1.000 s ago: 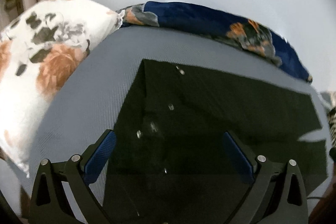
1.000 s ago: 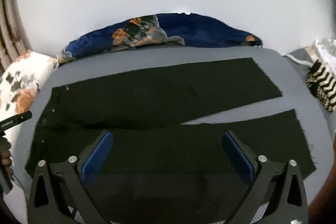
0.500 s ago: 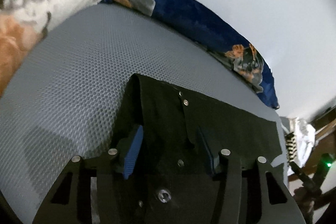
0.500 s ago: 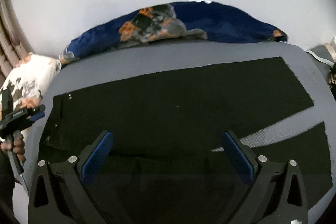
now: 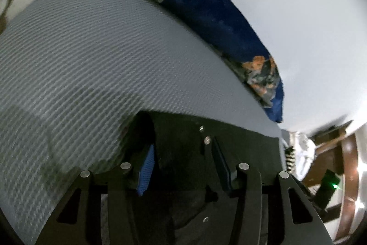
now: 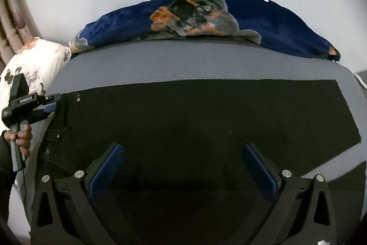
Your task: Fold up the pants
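Two handheld grippers work over a pair of black fabric pants [image 6: 201, 121] spread flat on a bed covered in grey textured mesh [image 5: 91, 56], legs running to the right with a sliver of grey between them. The left gripper [image 5: 183, 164] has its jaws half closed around the waistband corner near the metal studs, apparently pinching the cloth. The right gripper [image 6: 183, 167] hovers above the near leg, jaws wide apart and empty. Soft, limp and light, the pants will likely sag and drag unless taken by waistband and hem. A navy floral blanket [image 6: 263, 22] lies beyond.
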The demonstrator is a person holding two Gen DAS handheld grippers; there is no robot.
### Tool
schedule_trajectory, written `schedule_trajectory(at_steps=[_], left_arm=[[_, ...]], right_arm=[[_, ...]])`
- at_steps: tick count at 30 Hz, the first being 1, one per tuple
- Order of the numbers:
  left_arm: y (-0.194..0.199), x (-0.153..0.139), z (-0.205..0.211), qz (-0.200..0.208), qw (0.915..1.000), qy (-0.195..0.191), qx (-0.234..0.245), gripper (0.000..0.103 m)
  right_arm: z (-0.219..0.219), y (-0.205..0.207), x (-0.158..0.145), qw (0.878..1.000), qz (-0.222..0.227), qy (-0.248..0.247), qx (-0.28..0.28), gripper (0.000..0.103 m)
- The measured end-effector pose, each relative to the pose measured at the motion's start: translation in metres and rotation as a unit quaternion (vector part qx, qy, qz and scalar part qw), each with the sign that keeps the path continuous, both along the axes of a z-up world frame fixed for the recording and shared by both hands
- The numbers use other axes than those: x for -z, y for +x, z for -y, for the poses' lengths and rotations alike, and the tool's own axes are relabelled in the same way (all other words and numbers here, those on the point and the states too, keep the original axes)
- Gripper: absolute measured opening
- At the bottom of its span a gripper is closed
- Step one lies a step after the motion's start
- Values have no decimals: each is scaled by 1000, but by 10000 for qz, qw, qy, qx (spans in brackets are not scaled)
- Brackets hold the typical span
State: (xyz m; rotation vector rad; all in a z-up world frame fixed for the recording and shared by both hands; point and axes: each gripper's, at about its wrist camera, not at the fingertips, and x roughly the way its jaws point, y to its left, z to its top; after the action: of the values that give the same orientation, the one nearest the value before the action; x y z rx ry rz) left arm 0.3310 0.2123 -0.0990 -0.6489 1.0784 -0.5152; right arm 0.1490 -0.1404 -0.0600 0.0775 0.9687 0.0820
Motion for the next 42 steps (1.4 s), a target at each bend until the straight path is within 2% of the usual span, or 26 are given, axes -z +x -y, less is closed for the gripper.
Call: schedule_trajectory(at_steps=[4, 7, 10, 14, 16, 17, 18, 22, 25, 27, 31, 36, 38, 40, 42], left_arm=[[14, -3, 8, 49, 9996, -70, 270, 48], [23, 2, 13, 5, 9991, -32, 431, 43], [30, 7, 11, -84, 9990, -157, 403, 35], [28, 11, -1, -188, 9993, -236, 242, 13], [23, 6, -5, -158, 9993, -302, 178, 12], [19, 0, -5, -80, 9994, -293, 189, 11], [16, -8, -4, -395, 9988, -248, 165, 10], [-6, -55, 5, 244, 9986, -179, 428, 9], [-27, -89, 14, 748, 9949, -89, 670, 9], [-38, -102, 17, 951, 9924, -49, 780, 9], [-54, -119, 20, 1246, 9877, 126, 937, 9], [-61, -128, 23, 1291, 9872, 250, 904, 9], [-61, -130, 27, 1282, 9872, 340, 882, 9], [-62, -132, 30, 1283, 9871, 430, 856, 9], [-60, -133, 30, 1237, 9875, 519, 823, 9]], right_arm=[[-4, 16, 4, 9998, 11, 85, -177, 103], [-8, 29, 4, 9991, 96, 58, -414, 103], [-13, 45, 5, 9973, 141, -51, -726, 103], [-20, 66, 11, 9931, 67, -238, -1145, 103], [-23, 76, 14, 9885, -15, -340, -1476, 103], [-25, 82, 15, 9844, -52, -359, -1723, 103], [-27, 88, 15, 9801, -79, -395, -1944, 103], [-34, 111, 17, 9563, -302, -487, -2867, 103], [-36, 132, 18, 9369, -541, -435, -3426, 103], [-36, 143, 19, 9249, -722, -427, -3707, 100], [-37, 164, 24, 8948, -1070, -383, -4317, 93], [-33, 182, 40, 8593, -1587, -320, -4853, 78], [-29, 186, 48, 8461, -1755, -453, -5012, 73], [-22, 191, 57, 8389, -1928, -535, -5061, 65], [-15, 196, 63, 8402, -2022, -582, -4998, 62]])
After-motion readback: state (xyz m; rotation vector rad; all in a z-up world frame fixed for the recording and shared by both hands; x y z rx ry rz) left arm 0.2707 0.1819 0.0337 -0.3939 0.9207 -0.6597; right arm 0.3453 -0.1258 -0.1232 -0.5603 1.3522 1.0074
